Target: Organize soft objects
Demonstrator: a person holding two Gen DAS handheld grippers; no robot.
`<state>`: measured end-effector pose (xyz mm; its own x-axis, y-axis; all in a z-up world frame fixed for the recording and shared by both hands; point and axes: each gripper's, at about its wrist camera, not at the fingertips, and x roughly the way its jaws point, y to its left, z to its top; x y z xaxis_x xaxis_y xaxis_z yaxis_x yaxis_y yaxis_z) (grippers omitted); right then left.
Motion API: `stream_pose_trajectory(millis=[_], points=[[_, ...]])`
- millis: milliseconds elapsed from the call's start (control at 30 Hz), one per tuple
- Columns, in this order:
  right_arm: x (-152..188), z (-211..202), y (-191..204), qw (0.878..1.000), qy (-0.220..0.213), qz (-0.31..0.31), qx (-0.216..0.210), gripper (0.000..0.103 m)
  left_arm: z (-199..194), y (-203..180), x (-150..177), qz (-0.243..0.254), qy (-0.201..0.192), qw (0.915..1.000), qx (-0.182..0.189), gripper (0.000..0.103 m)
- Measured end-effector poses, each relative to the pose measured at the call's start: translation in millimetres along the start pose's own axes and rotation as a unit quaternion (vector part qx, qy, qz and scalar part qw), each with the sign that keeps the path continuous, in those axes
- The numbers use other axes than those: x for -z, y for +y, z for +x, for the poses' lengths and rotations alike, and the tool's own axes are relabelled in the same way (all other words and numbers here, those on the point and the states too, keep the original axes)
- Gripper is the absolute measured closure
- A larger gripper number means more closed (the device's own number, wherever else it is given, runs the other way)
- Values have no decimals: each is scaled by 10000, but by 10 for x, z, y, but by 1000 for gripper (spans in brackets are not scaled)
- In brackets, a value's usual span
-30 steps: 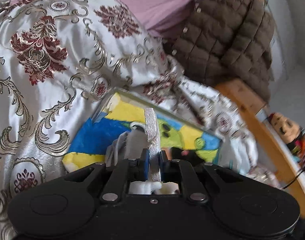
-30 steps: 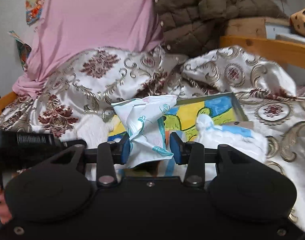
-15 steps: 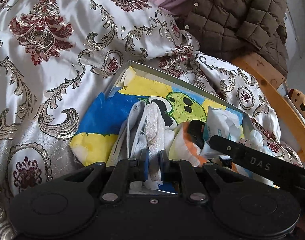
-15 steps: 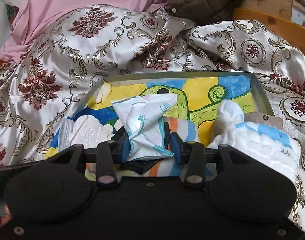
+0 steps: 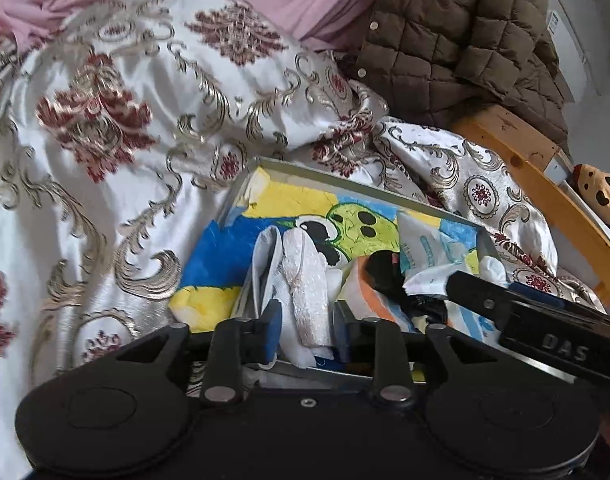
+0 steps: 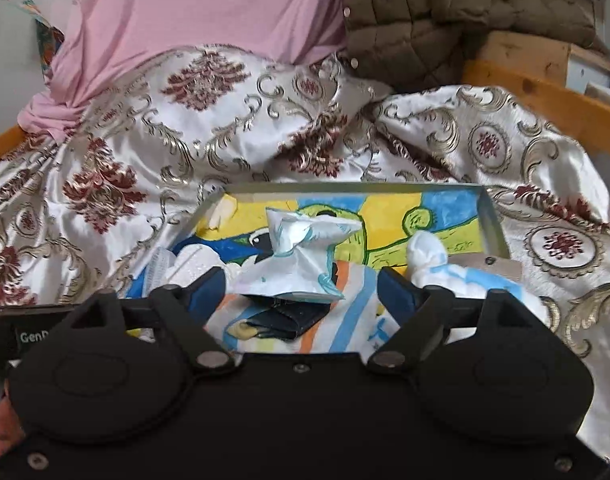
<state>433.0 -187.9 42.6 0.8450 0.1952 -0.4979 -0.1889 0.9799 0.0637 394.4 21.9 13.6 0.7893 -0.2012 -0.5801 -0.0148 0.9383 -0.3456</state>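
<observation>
A shallow grey tray (image 5: 345, 182) with a yellow, blue and green painted lining lies on the quilt. My left gripper (image 5: 305, 332) hangs over its near edge, and its jaws are opening. A white textured pad (image 5: 307, 288) stands between the pads, which no longer press on it. My right gripper (image 6: 305, 300) is opening wide over the same tray (image 6: 345, 188). A white and teal tissue packet (image 6: 301, 256) rests loose between its fingers, on a striped cloth (image 6: 345, 320) and a dark folded item (image 6: 281, 316). The right gripper's arm (image 5: 545, 320) crosses the left wrist view.
A satin quilt (image 5: 105, 160) with red and gold ornaments surrounds the tray. Behind it are a pink cloth (image 6: 205, 20) and a brown quilted jacket (image 5: 465, 40). A wooden bed rail (image 5: 545, 192) runs on the right. A white and blue soft roll (image 6: 445, 268) lies beside the tray.
Both grippers came down over the tray, then their jaws spread. The left let go of the white pad and the right let go of the tissue packet, which now rests in the tray.
</observation>
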Motion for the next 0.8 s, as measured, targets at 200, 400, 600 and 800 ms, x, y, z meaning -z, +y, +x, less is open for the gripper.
stream_pose_trajectory(millis=[200,400,600,800], points=[[21,-536,-19,9993,-366,-24,-63,3,-417,-100,19,165,-242,9996,-63,50],[145,-1122,-30,9973,-720,79,-138,1,-949,-226,194,346,-561,9978,-41,40],[319,-1750,18,9948,-1009,94,-98,1,-1528,-325,431,456,-941,9945,-5,31],[564,-2296,20,9929,-1182,160,-7,1,-2022,-407,689,602,-1134,9917,67,30]])
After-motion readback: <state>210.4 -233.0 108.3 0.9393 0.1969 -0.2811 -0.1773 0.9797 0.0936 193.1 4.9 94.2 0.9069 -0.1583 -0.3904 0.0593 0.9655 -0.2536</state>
